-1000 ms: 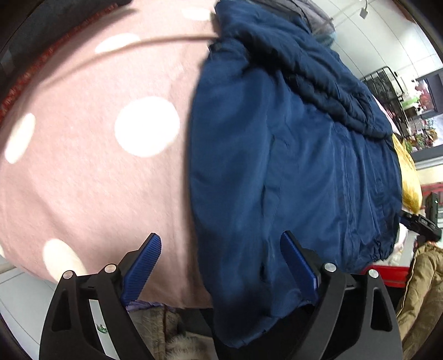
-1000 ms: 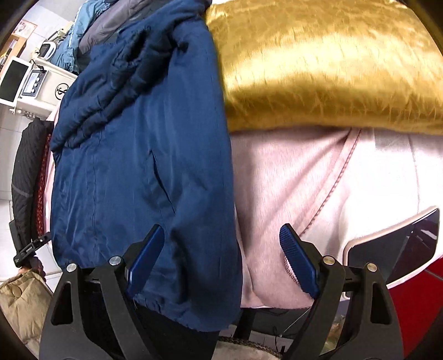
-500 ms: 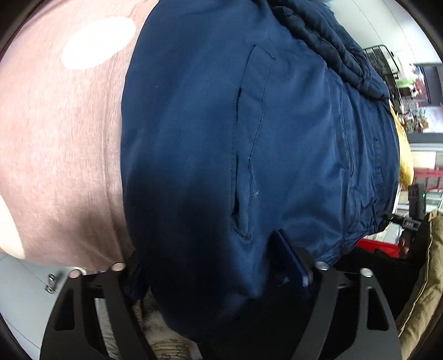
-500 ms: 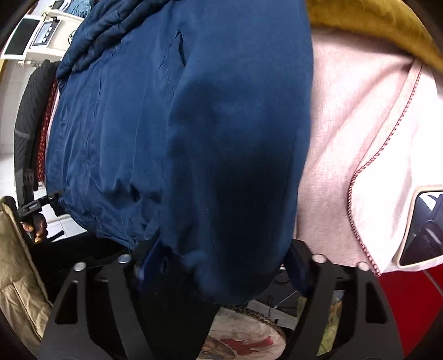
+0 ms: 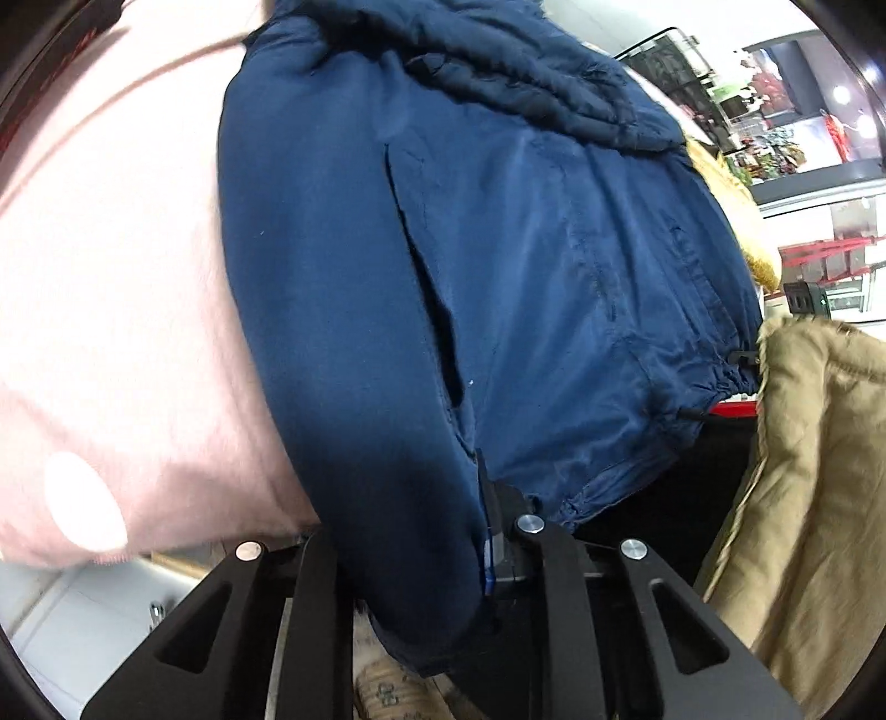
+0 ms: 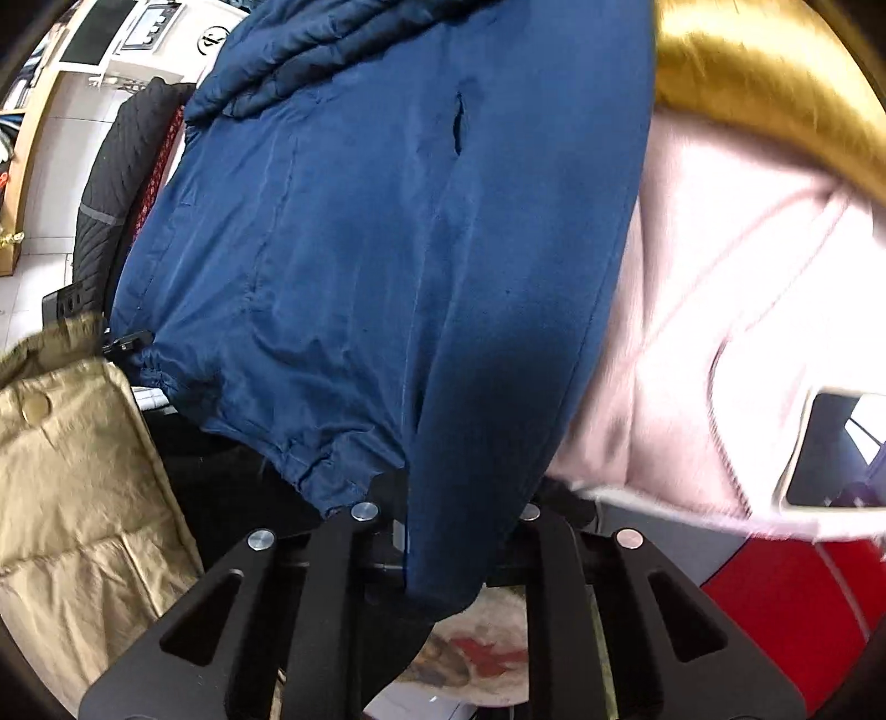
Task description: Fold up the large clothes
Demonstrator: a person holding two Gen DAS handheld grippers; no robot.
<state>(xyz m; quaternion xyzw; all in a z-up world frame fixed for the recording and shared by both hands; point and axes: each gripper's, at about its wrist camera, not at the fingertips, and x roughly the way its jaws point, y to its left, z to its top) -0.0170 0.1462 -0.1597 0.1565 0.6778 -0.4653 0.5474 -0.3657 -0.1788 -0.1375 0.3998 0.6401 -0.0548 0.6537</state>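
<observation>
I see the jacket (image 5: 498, 266) lying on the pink blanket (image 5: 111, 277). My left gripper (image 5: 421, 554) and right gripper (image 6: 459, 548) are closing, each pinching a bottom corner of its hem.

No readable text; round dark logo mark on white appliance (image 6: 213, 40), characters illegible.

1 navy jacket (image 5: 498, 266), 1 pink blanket (image 5: 111, 310), 1 gold cushion (image 6: 775, 88), 1 tan coat (image 6: 72, 482), 2 grippers
</observation>
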